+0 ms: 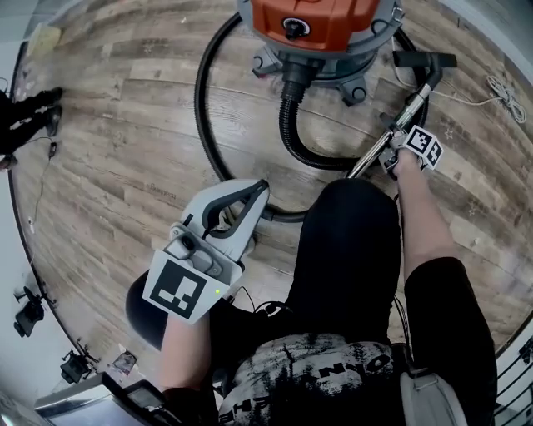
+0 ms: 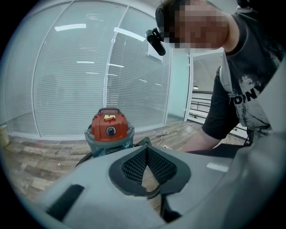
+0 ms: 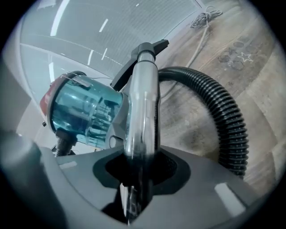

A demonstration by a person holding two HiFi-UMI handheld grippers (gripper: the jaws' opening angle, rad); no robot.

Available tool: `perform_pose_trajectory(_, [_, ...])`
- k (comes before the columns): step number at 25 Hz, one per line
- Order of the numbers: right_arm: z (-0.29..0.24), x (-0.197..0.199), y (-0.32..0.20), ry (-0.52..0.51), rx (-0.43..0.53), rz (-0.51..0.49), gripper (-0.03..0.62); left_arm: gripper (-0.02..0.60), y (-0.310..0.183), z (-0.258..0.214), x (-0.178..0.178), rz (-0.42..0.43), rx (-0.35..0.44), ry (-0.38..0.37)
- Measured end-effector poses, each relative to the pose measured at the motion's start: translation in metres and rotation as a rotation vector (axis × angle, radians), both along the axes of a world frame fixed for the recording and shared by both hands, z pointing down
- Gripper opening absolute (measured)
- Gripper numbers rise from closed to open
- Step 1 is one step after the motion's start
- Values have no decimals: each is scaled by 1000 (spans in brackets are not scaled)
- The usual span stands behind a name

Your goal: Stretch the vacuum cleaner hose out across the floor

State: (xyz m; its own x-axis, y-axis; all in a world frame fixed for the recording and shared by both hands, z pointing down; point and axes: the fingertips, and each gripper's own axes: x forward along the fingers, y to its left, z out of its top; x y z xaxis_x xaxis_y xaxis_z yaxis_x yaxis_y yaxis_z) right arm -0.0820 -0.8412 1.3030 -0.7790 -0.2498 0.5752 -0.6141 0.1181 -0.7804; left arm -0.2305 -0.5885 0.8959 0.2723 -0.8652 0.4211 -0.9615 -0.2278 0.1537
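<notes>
The orange and teal vacuum cleaner point(image 1: 321, 25) point(image 2: 109, 127) stands at the top of the head view. Its ribbed black hose point(image 1: 287, 133) point(image 3: 228, 116) leaves the front and curls in a loop on the wood floor. The shiny metal wand point(image 1: 408, 108) point(image 3: 143, 103) slants up to a black nozzle point(image 1: 425, 60). My right gripper point(image 1: 390, 154) point(image 3: 142, 156) is shut on the wand's lower part, which fills the gap between the pads. My left gripper point(image 1: 254, 195) point(image 2: 147, 154) is shut with nothing in it and hovers just above the loop's near side.
A white power cord point(image 1: 500, 91) lies on the floor at the right. The person's black-clad leg point(image 1: 350, 250) is between the two grippers. Dark gear point(image 1: 29, 108) and stands point(image 1: 29, 312) sit along the left edge. A glass wall with blinds point(image 2: 89, 67) rises behind the vacuum.
</notes>
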Motion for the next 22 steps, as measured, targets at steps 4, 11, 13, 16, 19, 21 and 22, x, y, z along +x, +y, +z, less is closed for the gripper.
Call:
perform_pose_trajectory(4, [-31,-11,-1,-92,81,-7,129,3,3,3,0,6,14,18])
perform_pose_trajectory(11, [-131,-30,14,-265,262,-30,129,3,13,6,-19,53,56,53])
perform_pose_trajectory(13, [-172,-33,15,-239,335,-38,129,3,10,-6,-24,83,80,80])
perform_pose_trajectory(16, [-249,-18,18,-134,446,-41,129,3,3,-47,-20,162,108,132])
perform_pose_trajectory(19, [-353,-27,27,-169,516,-55,129,3,-1,-102,-19,260,118,108])
perform_pose_trajectory(21, [-420,-39,38,-188,563,-85,129,3,1,-142,-19,300,116,101])
perform_pose_trajectory(22, [-452,-43,43,-193,581,-96,129,3,2,-162,-20,309,114,105])
